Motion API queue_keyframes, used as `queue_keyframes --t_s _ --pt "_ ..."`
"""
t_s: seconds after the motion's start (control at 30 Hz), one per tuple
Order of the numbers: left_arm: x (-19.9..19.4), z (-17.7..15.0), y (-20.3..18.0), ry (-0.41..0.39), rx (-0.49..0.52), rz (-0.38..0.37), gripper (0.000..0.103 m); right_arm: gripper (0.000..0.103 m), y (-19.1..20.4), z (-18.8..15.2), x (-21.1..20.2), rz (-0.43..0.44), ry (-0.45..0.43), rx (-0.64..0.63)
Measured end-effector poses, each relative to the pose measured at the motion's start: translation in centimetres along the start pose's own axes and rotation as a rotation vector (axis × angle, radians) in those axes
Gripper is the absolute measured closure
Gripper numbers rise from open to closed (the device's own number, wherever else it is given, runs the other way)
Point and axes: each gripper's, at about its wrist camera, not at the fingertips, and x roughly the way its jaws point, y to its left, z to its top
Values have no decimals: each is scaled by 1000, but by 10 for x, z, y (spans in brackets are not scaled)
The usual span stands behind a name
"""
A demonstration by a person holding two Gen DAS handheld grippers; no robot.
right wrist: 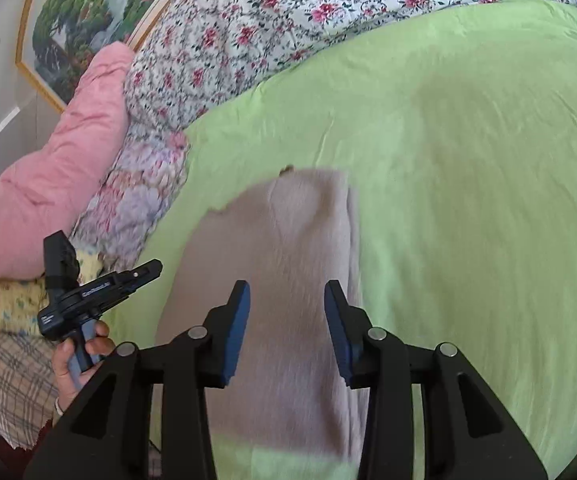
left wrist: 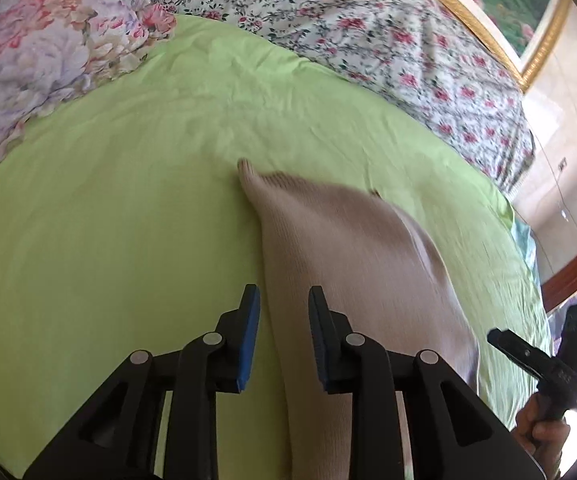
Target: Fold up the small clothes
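Observation:
A small beige knit garment (left wrist: 348, 240) lies flat on the green bed sheet (left wrist: 108, 220), one pointed corner toward the far side. My left gripper (left wrist: 284, 290) hovers over its near left edge, jaws apart, with nothing pinched between the blue pads. In the right wrist view the same garment (right wrist: 280, 240) stretches away from my right gripper (right wrist: 287, 285), which stands open above it with nothing in it. Each view also catches the other gripper off to the side, held in a hand: the right one (left wrist: 500, 338) and the left one (right wrist: 152, 269).
A floral quilt (left wrist: 368, 28) is bunched along the far side of the sheet (right wrist: 468, 200). A pink padded blanket (right wrist: 60, 168) and a pastel floral pillow (left wrist: 28, 64) lie at the left. Plaid cloth (right wrist: 4, 380) sits near the hand (right wrist: 76, 360). A framed painting (right wrist: 68, 20) hangs behind.

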Motion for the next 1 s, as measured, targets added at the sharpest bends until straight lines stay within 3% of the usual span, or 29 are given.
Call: queue_keyframes --t_s 0.13,0.27,0.37,0.67,0.93,1.0 --pt "-19 -36 -2 11 -7 -7 70 63 -3 -26 -12 -14 15 16" --pt "-37 -70 -5 5 1 22 54 61 -2 -46 -21 -29 17 25" --pt "-48 -89 -7 -2 20 44 40 54 3 -58 -28 -51 17 -1" --pt "-73 -142 -18 2 114 92 40 46 23 -92 -49 -115 0 -110" --pt "-78 -160 -21 18 169 102 32 40 37 -117 -54 -142 3 -179" --pt "-80 -163 -20 22 180 101 31 34 41 -123 -55 -145 6 -196"
